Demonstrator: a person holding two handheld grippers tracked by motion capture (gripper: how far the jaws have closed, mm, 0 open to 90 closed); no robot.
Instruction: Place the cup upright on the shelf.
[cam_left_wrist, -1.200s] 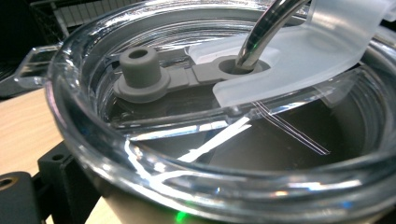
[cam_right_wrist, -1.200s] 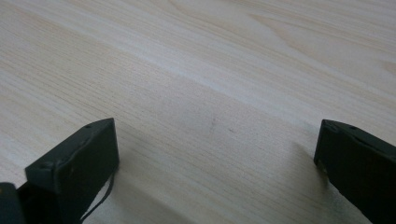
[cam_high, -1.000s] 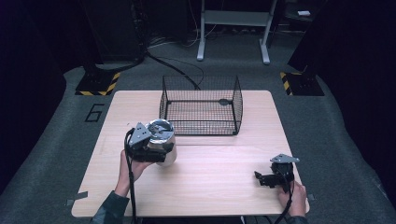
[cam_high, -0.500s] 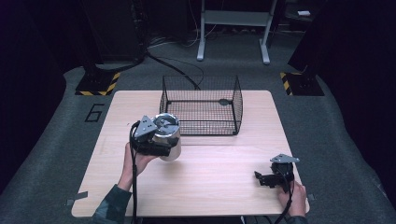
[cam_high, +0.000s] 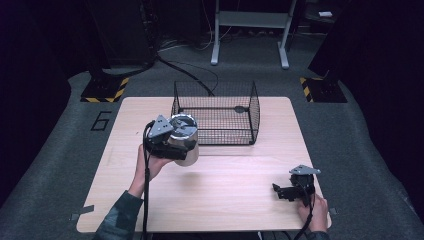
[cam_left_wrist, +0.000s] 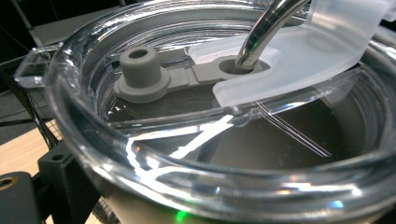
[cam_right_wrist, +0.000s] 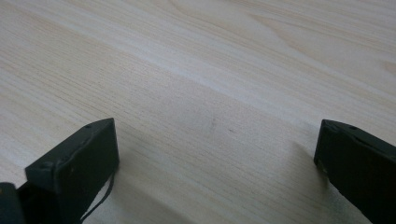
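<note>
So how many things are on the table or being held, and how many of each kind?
Tumblers: 1, the steel tumbler with a clear lid, held above the table.
Wire baskets: 1, the black wire basket.
Grippers: 2, the left gripper on the tumbler and the right gripper, jaws apart.
Total: 4
</note>
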